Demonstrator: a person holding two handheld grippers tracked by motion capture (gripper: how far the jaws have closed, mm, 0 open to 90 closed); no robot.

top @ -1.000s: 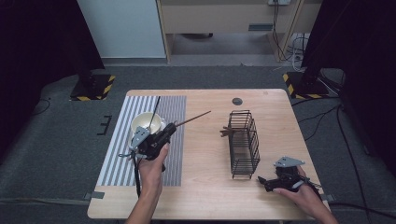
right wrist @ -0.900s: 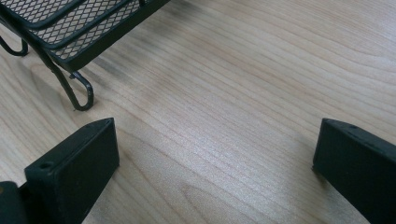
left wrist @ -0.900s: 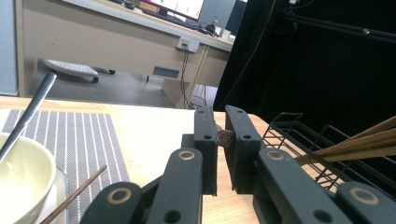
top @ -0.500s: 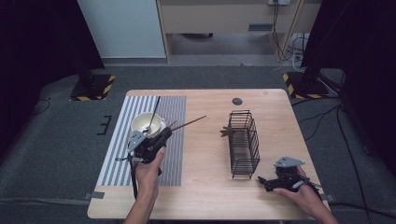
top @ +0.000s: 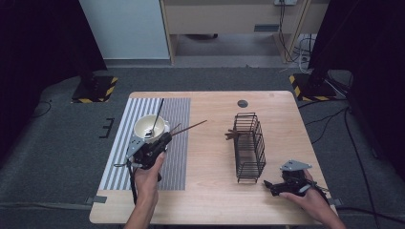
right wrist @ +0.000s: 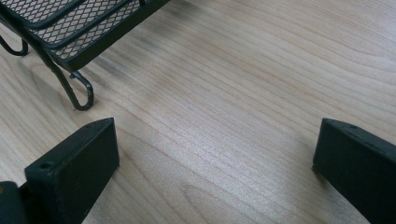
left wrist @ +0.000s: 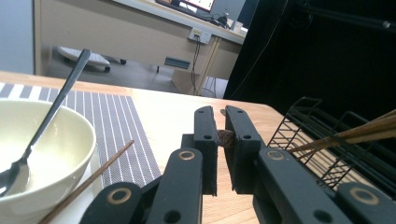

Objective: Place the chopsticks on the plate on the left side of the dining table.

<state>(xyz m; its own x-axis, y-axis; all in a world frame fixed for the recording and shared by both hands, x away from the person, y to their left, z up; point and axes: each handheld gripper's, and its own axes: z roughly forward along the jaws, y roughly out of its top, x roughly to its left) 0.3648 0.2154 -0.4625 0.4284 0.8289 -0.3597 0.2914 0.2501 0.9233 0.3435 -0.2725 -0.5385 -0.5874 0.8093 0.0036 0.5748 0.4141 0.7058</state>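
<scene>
The left hand-held gripper (top: 165,139), clenched on a thin brown wooden chopstick (top: 190,127), has eased down beside the cream ceramic bowl (top: 149,127). The chopstick angles toward the black wire basket (top: 250,147), suggesting a transfer there. The right hand-held gripper (top: 268,183) rests released on the desk (top: 215,191).
</scene>
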